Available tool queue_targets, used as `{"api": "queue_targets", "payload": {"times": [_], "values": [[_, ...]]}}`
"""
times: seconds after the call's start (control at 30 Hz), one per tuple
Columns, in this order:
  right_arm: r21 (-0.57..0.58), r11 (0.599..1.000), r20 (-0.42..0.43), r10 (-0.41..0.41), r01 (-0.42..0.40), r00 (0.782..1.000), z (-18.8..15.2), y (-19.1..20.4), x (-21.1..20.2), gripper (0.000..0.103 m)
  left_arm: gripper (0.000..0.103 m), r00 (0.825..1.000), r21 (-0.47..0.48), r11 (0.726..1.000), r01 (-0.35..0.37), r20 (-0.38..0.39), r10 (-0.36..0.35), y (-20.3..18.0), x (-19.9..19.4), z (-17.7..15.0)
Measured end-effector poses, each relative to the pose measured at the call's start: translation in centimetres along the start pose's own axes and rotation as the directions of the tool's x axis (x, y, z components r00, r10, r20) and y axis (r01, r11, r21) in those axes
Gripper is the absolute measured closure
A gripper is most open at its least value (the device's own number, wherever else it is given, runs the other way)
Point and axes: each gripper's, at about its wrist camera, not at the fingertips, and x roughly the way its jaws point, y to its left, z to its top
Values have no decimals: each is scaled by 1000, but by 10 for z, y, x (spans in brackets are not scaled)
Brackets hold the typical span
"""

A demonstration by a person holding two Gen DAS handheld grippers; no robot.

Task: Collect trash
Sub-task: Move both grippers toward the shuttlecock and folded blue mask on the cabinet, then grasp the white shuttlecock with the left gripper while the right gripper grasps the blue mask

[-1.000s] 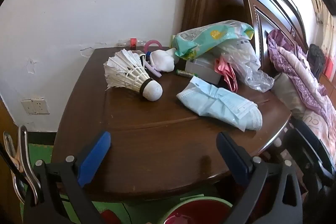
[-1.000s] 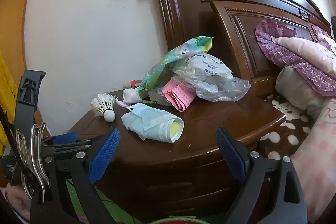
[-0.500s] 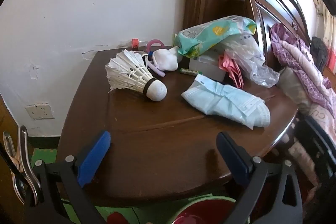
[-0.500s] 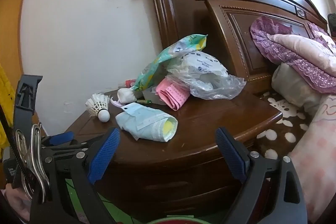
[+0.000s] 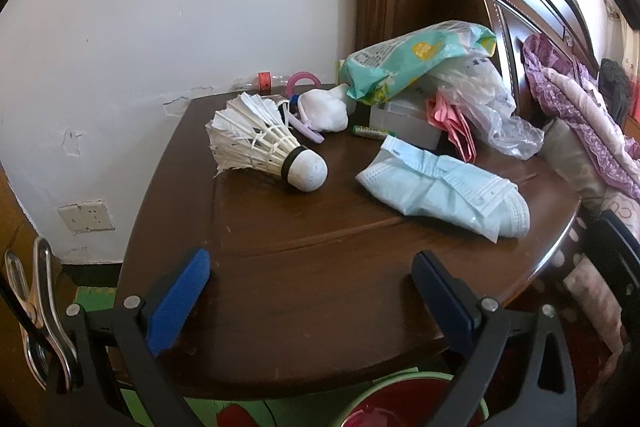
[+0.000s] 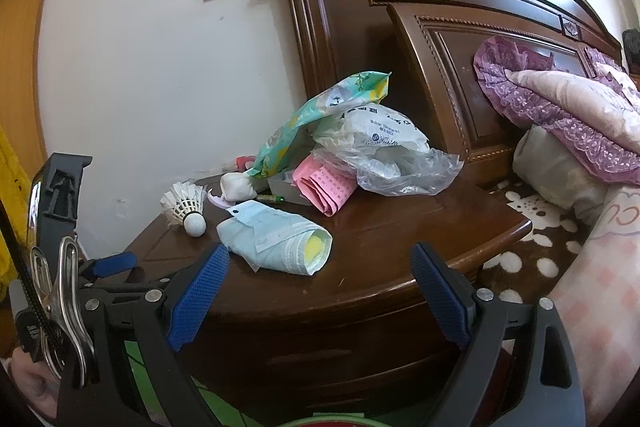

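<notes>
On a dark wooden nightstand (image 5: 320, 287) (image 6: 400, 239) lies a rolled pale-blue face mask bundle (image 5: 444, 187) (image 6: 276, 243), a white feather shuttlecock (image 5: 264, 143) (image 6: 186, 207), a white wad (image 5: 324, 111) (image 6: 238, 187), a green wrapper (image 5: 412, 63) (image 6: 320, 119), clear plastic bags (image 5: 492, 111) (image 6: 392, 159) and folded pink paper (image 5: 452, 123) (image 6: 326, 187). My left gripper (image 5: 312, 291) is open over the front of the top, empty. My right gripper (image 6: 320, 287) is open before the front edge, just short of the mask bundle.
A green-rimmed red bin (image 5: 404, 403) sits below the nightstand's front. A dark headboard (image 6: 460, 39) and bedding with a purple pillow (image 6: 560, 95) stand to the right. The white wall (image 5: 160, 27) is behind. A small battery (image 5: 370, 131) lies by a clear box (image 5: 404, 119).
Both grippers have moved a little closer to the nightstand; the items sit larger and slightly lower in view. Both stay open and nothing has been touched.
</notes>
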Motion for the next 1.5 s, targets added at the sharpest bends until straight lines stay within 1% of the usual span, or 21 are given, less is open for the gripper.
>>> {"api": "queue_targets", "payload": {"times": [0.2, 0.3, 0.53, 0.67, 0.73, 0.8, 0.9, 0.97, 1.03, 1.1, 1.27, 1.37, 1.5], "values": [[13, 1000, 7, 2, -2, 1000, 1, -2, -2, 9, 0, 1000, -2, 1000, -4, -5, 4, 0, -1, 0], [21, 1000, 7, 4, -4, 1000, 1, -5, -3, 9, 0, 1000, -6, 1000, -9, 18, 9, -1, -2, -3], [21, 1000, 8, 6, -6, 1000, 1, -6, -2, 9, 0, 1000, 3, 1000, 5, 18, -6, -2, -4, -4], [15, 1000, -8, 9, -8, 1000, -2, -5, 3, 9, 0, 999, -13, 999, 37, 20, -36, 1, -6, -3], [10, 1000, -16, 9, -9, 1000, -3, -4, 4, 9, 1, 998, -39, 997, 62, 17, -62, 5, -6, 0], [5, 1000, -16, 8, -8, 1000, -4, -4, 4, 9, 1, 997, -69, 995, 75, -2, -75, 11, -5, 5], [10, 1000, -16, 6, -6, 1000, -3, -5, 4, 9, 5, 997, -83, 994, 68, -23, -70, 17, -4, 11], [17, 1000, -14, 6, -6, 1000, -2, -6, 5, 9, 5, 997, -92, 994, 65, -29, -68, 22, -4, 17], [19, 1000, -11, 7, -7, 1000, 0, -5, 5, 9, 5, 998, -94, 994, 49, -26, -52, 26, -5, 25], [15, 1000, -8, 11, -11, 1000, 1, -3, 5, 9, 5, 999, -83, 996, 28, -25, -30, 28, -4, 34], [4, 1000, -16, 20, -20, 1000, 0, 1, 6, 9, 6, 1000, -50, 999, 9, -28, -11, 24, 2, 57], [23, 1000, -27, 13, -12, 1000, 0, -2, 5, 9, 9, 999, -55, 998, -4, -48, 1, 22, 10, 70], [59, 998, -39, 23, -21, 999, 2, -8, 2, 9, 12, 996, -18, 999, -41, -85, 39, 13, 30, 85]]}}
